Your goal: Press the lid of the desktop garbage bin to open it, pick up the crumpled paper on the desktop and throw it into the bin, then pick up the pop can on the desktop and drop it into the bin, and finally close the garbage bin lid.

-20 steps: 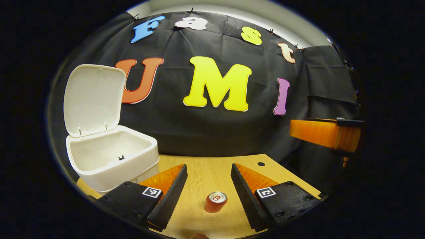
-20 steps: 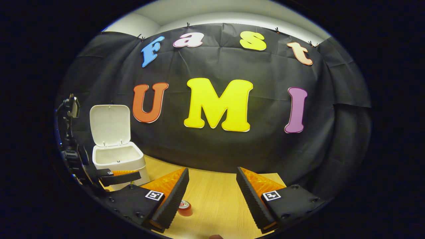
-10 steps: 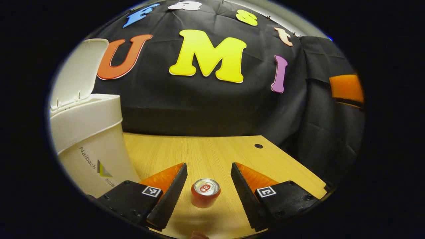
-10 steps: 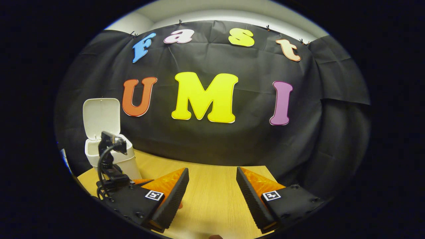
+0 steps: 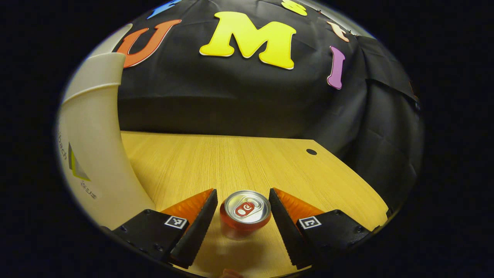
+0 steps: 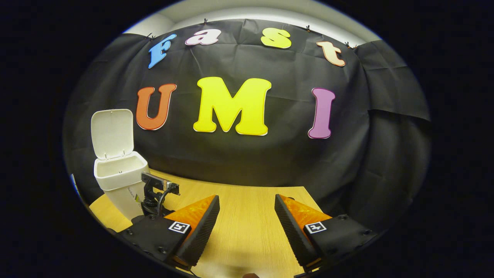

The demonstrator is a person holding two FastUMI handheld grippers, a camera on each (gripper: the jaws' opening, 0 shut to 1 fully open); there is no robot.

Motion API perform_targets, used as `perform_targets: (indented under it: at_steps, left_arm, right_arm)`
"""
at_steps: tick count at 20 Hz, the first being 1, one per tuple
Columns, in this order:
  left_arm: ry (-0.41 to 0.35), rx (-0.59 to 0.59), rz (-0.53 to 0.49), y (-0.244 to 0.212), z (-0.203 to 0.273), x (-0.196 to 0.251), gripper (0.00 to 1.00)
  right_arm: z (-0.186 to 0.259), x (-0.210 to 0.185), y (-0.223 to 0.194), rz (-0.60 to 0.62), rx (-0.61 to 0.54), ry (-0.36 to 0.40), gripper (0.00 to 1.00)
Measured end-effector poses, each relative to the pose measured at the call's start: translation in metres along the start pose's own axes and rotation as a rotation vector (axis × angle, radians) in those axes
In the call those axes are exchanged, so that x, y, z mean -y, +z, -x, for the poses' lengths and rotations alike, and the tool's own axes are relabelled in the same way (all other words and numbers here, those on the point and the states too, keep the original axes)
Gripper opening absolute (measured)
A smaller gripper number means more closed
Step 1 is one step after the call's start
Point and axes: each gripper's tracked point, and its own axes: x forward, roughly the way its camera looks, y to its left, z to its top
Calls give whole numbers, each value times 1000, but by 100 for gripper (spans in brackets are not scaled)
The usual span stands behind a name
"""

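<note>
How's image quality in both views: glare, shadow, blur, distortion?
Left gripper view: bright glare on the pop can top, a soft shadow under it on the table, the garbage bin wall bowed by fisheye and dim; the left gripper is sharp. Right gripper view: even light, no motion blur, the bin's open lid crisp, table edge curved, the right gripper in focus.

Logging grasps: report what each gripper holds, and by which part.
Nothing held. The left gripper stands open around the upright pop can, not pressing it. The right gripper is open over the table.
</note>
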Motion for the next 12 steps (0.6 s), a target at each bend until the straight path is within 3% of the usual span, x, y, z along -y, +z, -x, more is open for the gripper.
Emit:
perform_targets:
  at_steps: [9,12]
  left_arm:
    - [12,-71,-39,-31,-22,-5,93]
    - [11,-74,-55,-29,-19,-7,86]
  right_arm:
    - [-1,-14,-4,31,-24,13,92]
    - [-2,-18,-4,35,-25,25,92]
